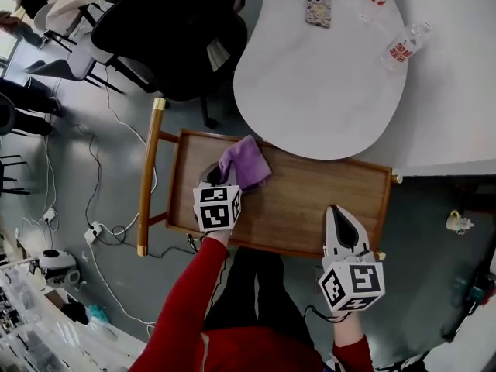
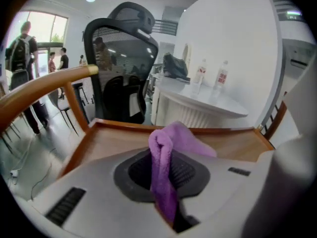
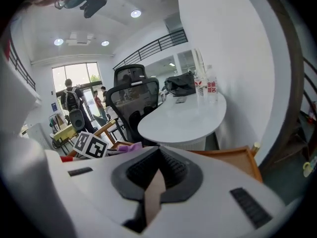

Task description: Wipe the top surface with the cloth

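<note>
The wooden tray top of a cart lies below me, with raised rims. A purple cloth rests bunched on its far left part, and my left gripper is shut on it. In the left gripper view the cloth hangs pinched between the jaws of that gripper above the wood. My right gripper hovers over the tray's near right edge, shut with nothing in it. The right gripper view shows that gripper closed above the tray's right corner.
A white rounded table stands just beyond the tray with two bottles and a small patterned card. A black office chair is at far left. The cart's handle and floor cables lie left.
</note>
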`<action>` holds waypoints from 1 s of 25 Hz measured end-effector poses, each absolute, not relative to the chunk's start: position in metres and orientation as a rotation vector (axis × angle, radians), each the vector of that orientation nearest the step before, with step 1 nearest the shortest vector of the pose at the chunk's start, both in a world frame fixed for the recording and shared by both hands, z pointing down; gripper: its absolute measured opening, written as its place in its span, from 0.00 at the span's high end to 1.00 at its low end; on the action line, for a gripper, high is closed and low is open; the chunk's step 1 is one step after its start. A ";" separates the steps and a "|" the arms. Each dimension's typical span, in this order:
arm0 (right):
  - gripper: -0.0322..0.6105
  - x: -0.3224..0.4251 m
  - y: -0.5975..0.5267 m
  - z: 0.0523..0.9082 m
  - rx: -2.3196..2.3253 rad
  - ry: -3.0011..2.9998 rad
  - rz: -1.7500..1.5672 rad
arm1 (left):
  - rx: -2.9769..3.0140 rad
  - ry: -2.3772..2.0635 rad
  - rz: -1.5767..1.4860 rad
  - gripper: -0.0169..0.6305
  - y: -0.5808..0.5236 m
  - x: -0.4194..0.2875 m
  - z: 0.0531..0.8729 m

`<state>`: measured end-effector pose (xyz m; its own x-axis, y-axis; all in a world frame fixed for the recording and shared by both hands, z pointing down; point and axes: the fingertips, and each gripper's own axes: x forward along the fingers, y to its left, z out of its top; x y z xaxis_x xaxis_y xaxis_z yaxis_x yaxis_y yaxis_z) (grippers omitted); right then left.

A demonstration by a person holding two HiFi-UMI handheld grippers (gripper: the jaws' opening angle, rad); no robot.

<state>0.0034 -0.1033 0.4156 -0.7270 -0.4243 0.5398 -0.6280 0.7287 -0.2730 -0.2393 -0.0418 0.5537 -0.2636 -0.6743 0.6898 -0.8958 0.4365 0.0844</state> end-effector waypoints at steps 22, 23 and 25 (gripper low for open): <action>0.95 0.092 -0.068 0.407 1.192 -2.376 0.659 | 1.900 -1.646 0.187 0.89 -0.069 -0.051 0.459; 0.95 0.108 -0.062 0.405 1.242 -2.351 0.670 | 1.936 -1.568 0.159 0.90 -0.076 -0.021 0.457; 0.95 0.137 -0.053 0.403 1.328 -2.306 0.687 | 1.985 -1.426 0.107 0.90 -0.089 0.033 0.454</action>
<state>0.1368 -0.0531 0.4026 -0.4744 -0.6842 0.5539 -0.8758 0.4305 -0.2183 0.0332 -0.0890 0.4542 0.3958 -0.8083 0.4360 -0.8644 -0.1675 0.4741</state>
